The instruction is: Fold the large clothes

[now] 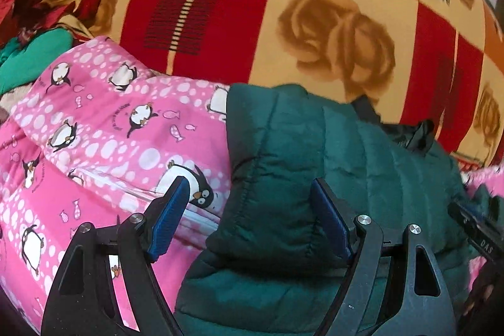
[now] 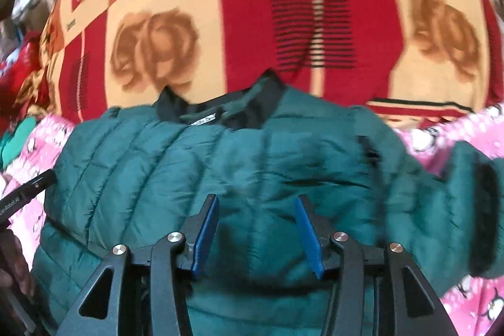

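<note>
The left gripper (image 1: 250, 216), jaws spread and empty, hangs just over a folded-in sleeve (image 1: 267, 166) of the green jacket (image 2: 220, 166). The right gripper (image 2: 256, 233), also agape, faces the jacket's middle, collar (image 2: 220, 109) straight ahead.

Dark teal quilted jacket (image 2: 239, 166), collar (image 2: 261, 103) darker, near black. Under it a pink quilt (image 1: 104, 140) with white dots, black-and-white penguins, small fish. Beyond the jacket a blanket (image 1: 315, 21) checked red, orange, cream, with brown roses and black stripe blocks. Tongs black, blue pads (image 1: 170, 219).
</note>
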Available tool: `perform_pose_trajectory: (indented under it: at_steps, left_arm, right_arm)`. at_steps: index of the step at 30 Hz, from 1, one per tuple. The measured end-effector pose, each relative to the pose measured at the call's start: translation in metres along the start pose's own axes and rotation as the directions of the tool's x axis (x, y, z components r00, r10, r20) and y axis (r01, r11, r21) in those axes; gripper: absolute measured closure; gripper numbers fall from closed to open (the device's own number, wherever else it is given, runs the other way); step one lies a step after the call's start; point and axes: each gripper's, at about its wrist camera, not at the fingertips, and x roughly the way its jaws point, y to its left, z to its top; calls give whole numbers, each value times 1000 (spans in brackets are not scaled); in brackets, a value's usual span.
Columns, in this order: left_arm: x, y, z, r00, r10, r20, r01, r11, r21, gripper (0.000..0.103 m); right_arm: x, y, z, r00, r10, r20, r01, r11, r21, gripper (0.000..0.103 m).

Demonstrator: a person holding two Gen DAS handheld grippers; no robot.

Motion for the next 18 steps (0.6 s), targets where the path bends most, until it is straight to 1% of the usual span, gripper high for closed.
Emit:
perform_pose_trajectory:
  at_steps: [2, 4, 6, 9, 12, 14, 16, 18]
  left_arm:
    - [8, -2, -3, 1000, 17, -21, -17, 1000, 18, 24]
    - [14, -2, -4, 999, 20, -38, -19, 1000, 18, 24]
    - [18, -1, -5, 998, 18, -53, -18, 1000, 12, 23]
    - [23, -3, -7, 998, 31, -58, -30, 999, 19, 21]
    - [25, -7, -8, 997, 57, -54, -55, 998, 41, 21]
    - [25, -8, -8, 996, 68, -52, -65, 997, 46, 21]
    - [24, -8, -8, 996, 68, -52, -66, 997, 44, 21]
    - [24, -7, -8, 996, 66, -54, -64, 997, 40, 21]
  right_arm:
    - [14, 2, -1, 1000, 4, -25, -4, 1000, 13, 56]
    - [24, -1, -4, 999, 9, -32, -7, 999, 36, 53]
    - [35, -5, -9, 999, -1, -44, 3, 998, 57, 44]
    - [41, -9, -9, 998, 17, -62, -12, 997, 80, 42]
    - [34, -7, -5, 997, -3, -82, 7, 998, 59, 41]
    - [23, -3, 0, 998, -4, -64, 8, 998, 67, 41]
    - [7, 8, 8, 999, 49, -16, -48, 997, 58, 41]
    - [-1, 25, 15, 998, 70, 2, -70, 997, 14, 36]
